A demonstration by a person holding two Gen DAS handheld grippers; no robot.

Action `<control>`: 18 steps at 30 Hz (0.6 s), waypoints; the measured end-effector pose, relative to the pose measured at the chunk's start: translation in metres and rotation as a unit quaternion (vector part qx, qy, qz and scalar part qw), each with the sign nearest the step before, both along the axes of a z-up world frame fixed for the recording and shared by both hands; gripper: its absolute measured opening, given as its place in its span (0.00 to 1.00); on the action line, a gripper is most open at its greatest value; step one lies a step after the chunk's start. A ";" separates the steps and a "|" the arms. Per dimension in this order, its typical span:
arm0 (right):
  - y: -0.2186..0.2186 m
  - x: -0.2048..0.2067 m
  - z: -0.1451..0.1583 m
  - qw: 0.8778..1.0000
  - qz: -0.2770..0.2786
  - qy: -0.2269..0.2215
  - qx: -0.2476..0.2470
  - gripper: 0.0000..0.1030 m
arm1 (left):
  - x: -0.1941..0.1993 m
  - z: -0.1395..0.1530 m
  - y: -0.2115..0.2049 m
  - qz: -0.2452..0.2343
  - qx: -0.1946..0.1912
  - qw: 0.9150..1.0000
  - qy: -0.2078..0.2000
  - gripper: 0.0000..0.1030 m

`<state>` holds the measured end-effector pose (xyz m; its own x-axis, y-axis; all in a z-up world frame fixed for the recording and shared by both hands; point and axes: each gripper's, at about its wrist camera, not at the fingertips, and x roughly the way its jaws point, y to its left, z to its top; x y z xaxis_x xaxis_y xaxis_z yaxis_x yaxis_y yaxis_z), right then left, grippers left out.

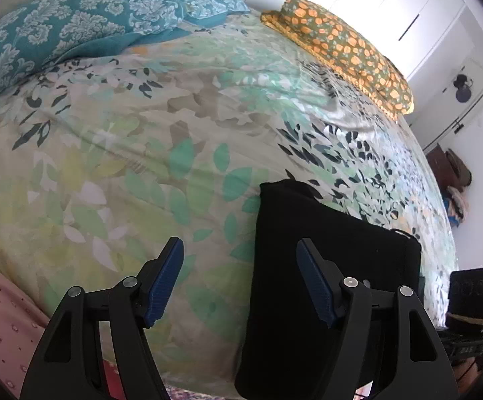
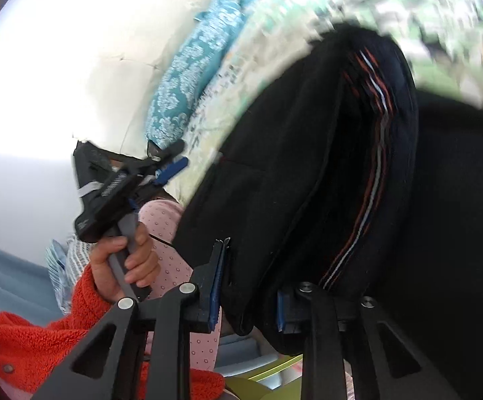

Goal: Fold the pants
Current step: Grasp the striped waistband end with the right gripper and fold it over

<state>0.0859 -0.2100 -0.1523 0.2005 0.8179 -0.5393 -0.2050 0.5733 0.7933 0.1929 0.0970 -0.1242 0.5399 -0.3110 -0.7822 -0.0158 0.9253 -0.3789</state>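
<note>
The blue ribbed fingers (image 2: pixel 215 286) of the right gripper (image 2: pixel 248 300) are standing narrowly apart and pinching a thick, layered edge of the black fabric pants with a red, white and blue side stripe (image 2: pixel 308 153); the cloth is filling the gap between the pads, which suggests a hold on several layers at once so that the bundle is carried as one piece. From that pinch the pants are rising away in a bulging fold, the stripe (image 2: pixel 375 153) running along its outer curve, a sign that the garment is already doubled over on itself. The blurred surroundings in this view fit a gripper in motion. The blue ribbed fingers (image 1: pixel 166 280) of the left gripper (image 1: pixel 241 283) are standing wide with nothing between them, hovering just above the bed with the leaf-patterned green and beige cover (image 1: pixel 124 153); one finger is overlapping the pants' near edge in the left wrist view, but contact cannot be told. There the pants (image 1: pixel 308 266) are showing as a compact dark rectangle lying at the near edge of the bed. The free gripper is probably waiting to steady or smooth the bundle. Beyond are lying teal damask pillows (image 1: pixel 58 40) and a folded orange-flowered green blanket (image 1: pixel 341 50). A hand (image 2: pixel 124 260) in an orange fleece sleeve (image 2: pixel 41 340) is gripping the left tool's handle.
</note>
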 end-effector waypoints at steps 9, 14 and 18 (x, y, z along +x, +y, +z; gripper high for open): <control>-0.039 -0.010 0.093 0.995 -0.012 -0.096 -0.029 0.22 | -0.002 0.001 0.001 -0.002 -0.003 1.000 -0.002 0.70; -0.074 -0.026 0.113 0.992 -0.024 -0.106 -0.066 0.22 | -0.002 0.000 -0.003 -0.009 -0.004 1.000 -0.001 0.70; -0.105 -0.041 0.110 0.990 -0.043 -0.091 -0.095 0.22 | -0.004 0.000 -0.011 -0.022 0.002 1.000 -0.001 0.70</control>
<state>0.0453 -0.3145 -0.0420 0.3728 0.6811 -0.6302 -0.2779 0.7299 0.6245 0.1894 0.0856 -0.1241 0.5266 -0.3317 -0.7828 0.0253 0.9265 -0.3755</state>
